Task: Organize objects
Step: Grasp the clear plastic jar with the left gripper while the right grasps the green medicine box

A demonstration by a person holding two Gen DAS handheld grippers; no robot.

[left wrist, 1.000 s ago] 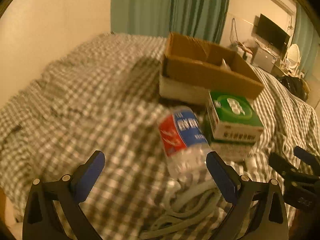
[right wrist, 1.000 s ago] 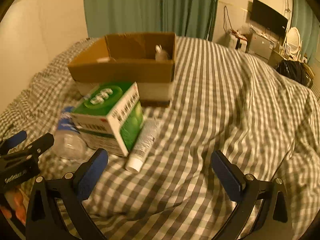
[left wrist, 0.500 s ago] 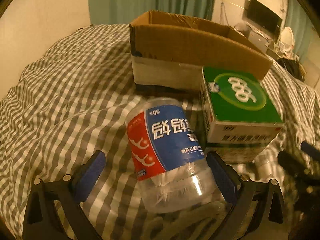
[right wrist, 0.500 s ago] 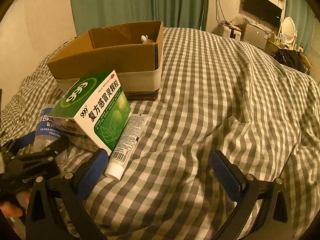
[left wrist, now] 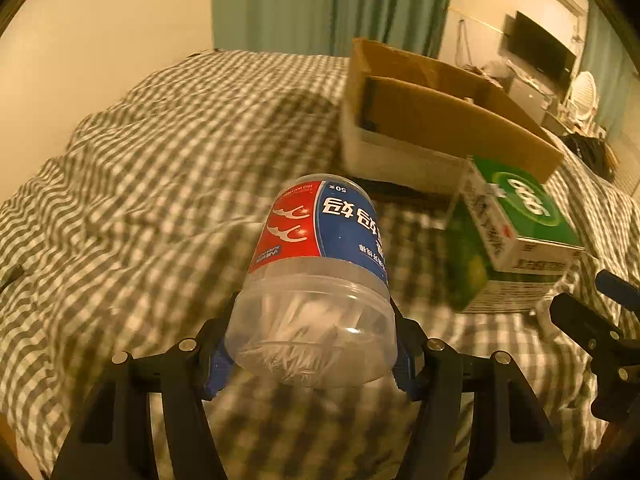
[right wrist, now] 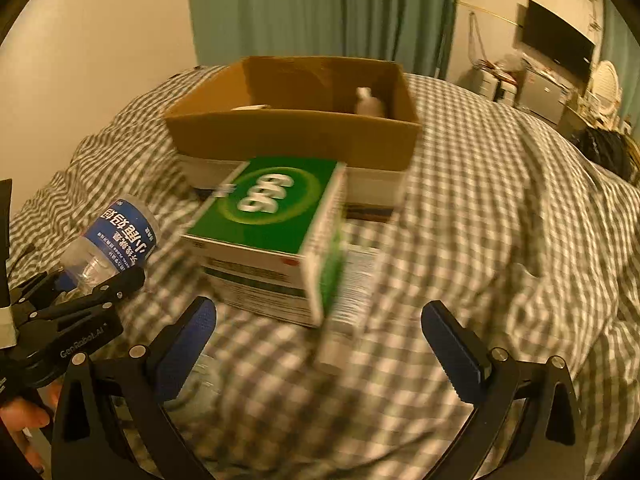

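— What's lying on that grey-and-white checked bedspread?

— An open brown cardboard box at centre frame, green curtains hanging behind it. A green-and-white carton is sitting just in front.

— And the grippers?

— The left gripper is now clamping the clear plastic jar with the blue-and-red label, lower centre; half a second ago its jaws were standing wide. The right gripper is hovering, jaws apart, nearer the carton than before.

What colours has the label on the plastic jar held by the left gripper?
Red and blue with white print; the label shows best in the left wrist view.
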